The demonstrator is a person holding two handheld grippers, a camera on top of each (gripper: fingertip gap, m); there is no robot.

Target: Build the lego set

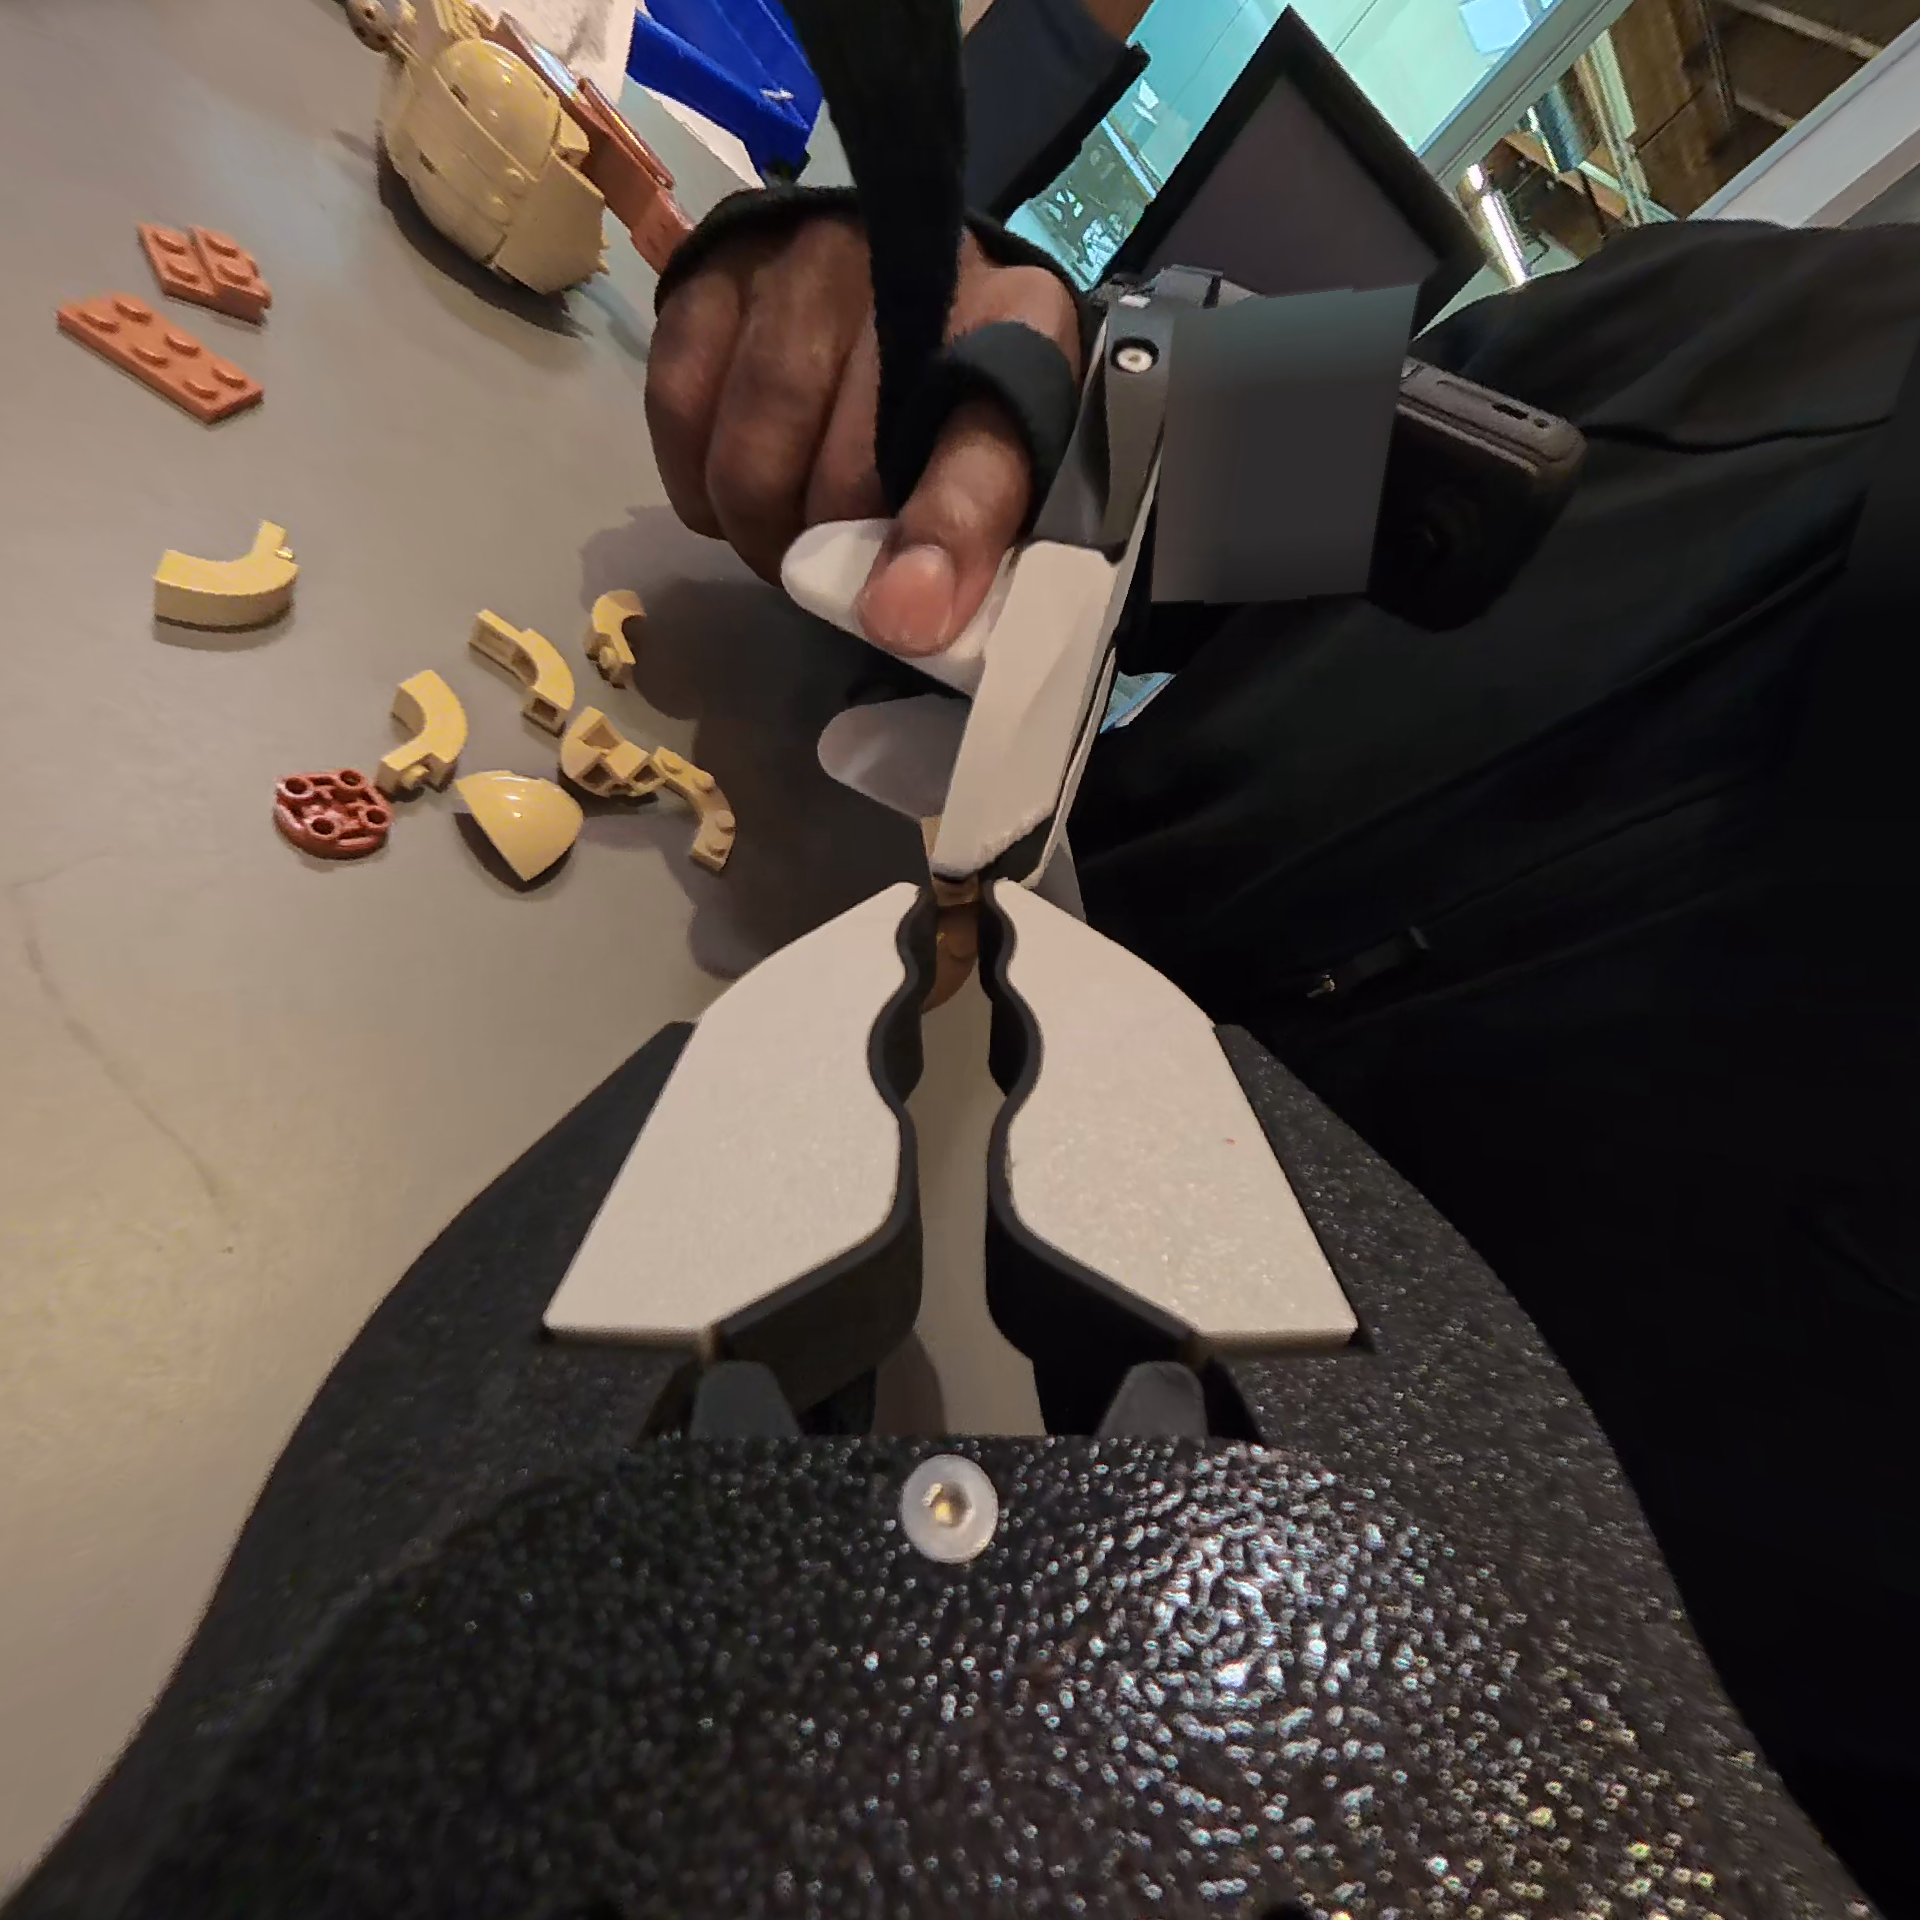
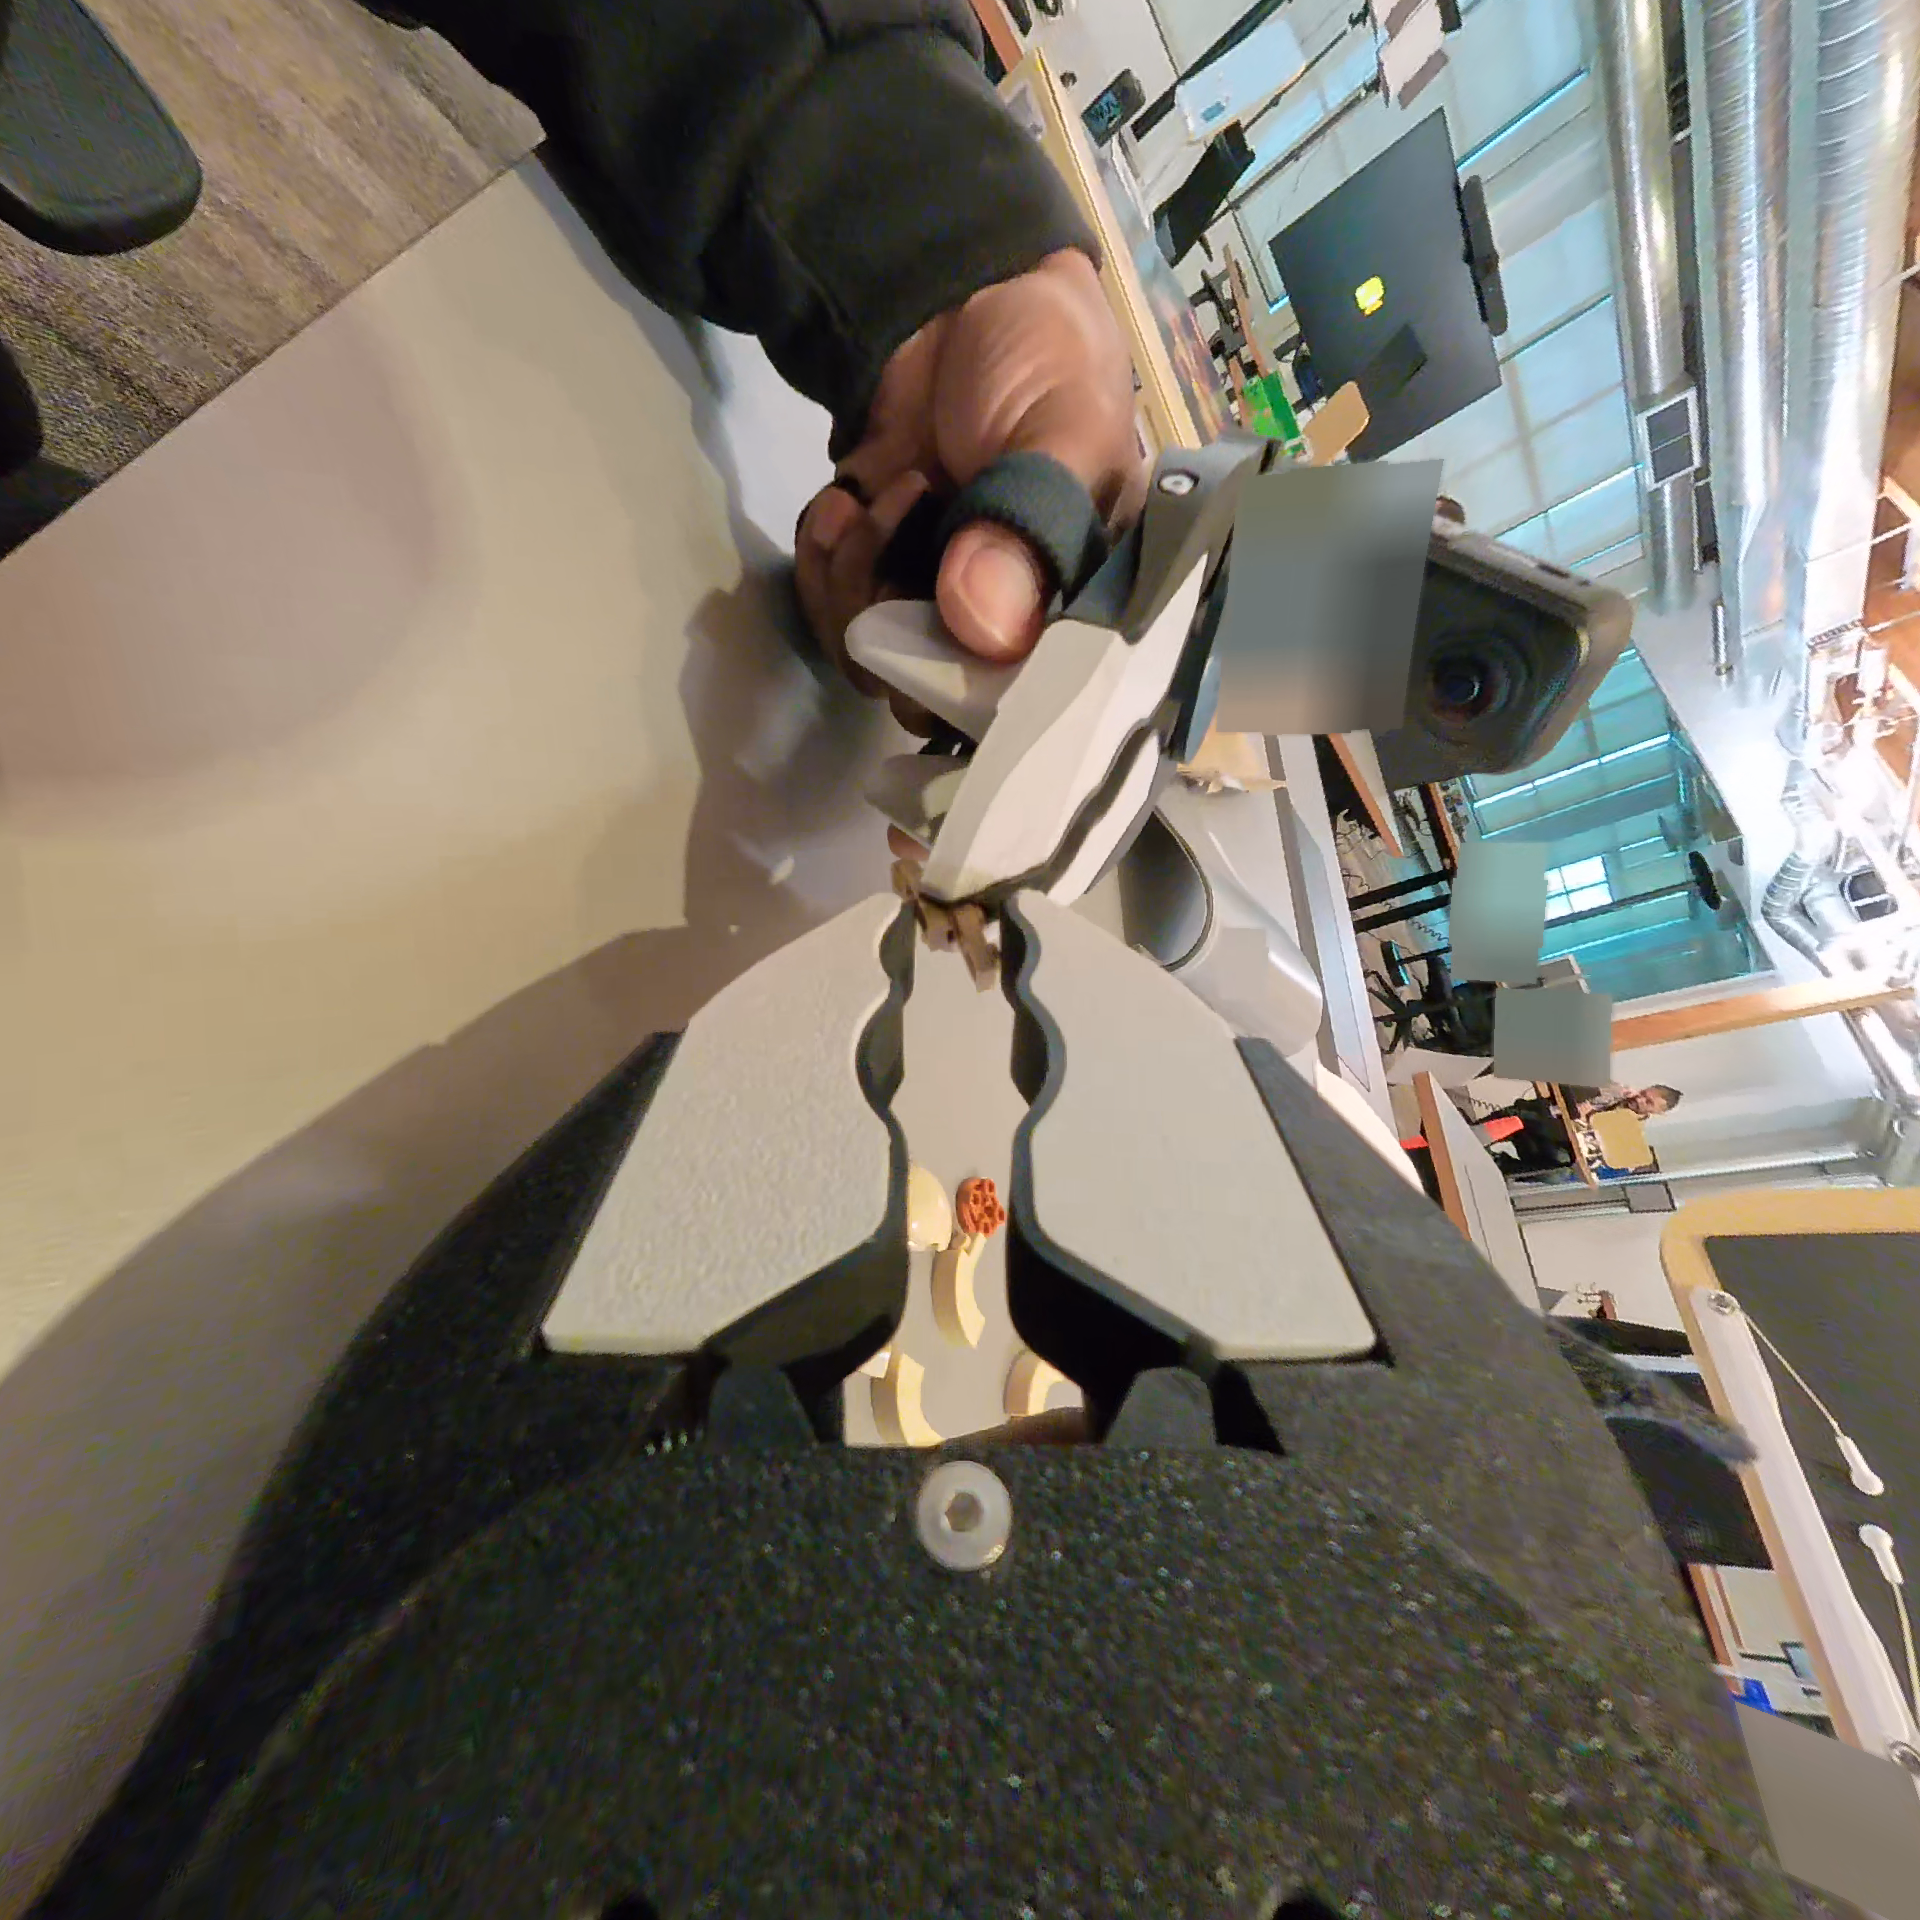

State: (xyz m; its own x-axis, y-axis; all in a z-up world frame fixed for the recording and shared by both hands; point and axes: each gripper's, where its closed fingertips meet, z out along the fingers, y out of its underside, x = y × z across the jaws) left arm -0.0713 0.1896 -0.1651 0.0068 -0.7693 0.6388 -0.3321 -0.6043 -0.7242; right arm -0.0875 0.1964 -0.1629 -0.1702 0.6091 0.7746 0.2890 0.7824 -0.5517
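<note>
Left claw (image 1: 954, 902) and right claw (image 2: 961, 920) meet tip to tip, each pinching one tiny tan piece (image 2: 961, 935); light, rigid, slippery, best gripped by flat sides

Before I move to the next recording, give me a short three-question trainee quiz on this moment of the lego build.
1. True or false: the left gripper and right gripper meet tip to tip on small tan lego pieces.
2. Multiple choice: the round reddish-brown lego plate with holes lies A) on the grey table beside a tan dome-shaped lego piece, B) on the partly built tan lego model, C) in a gripper.
3. How many flat reddish-brown studded lego plates lie near the model?

Key: 1 true; 2 A; 3 two.
</note>
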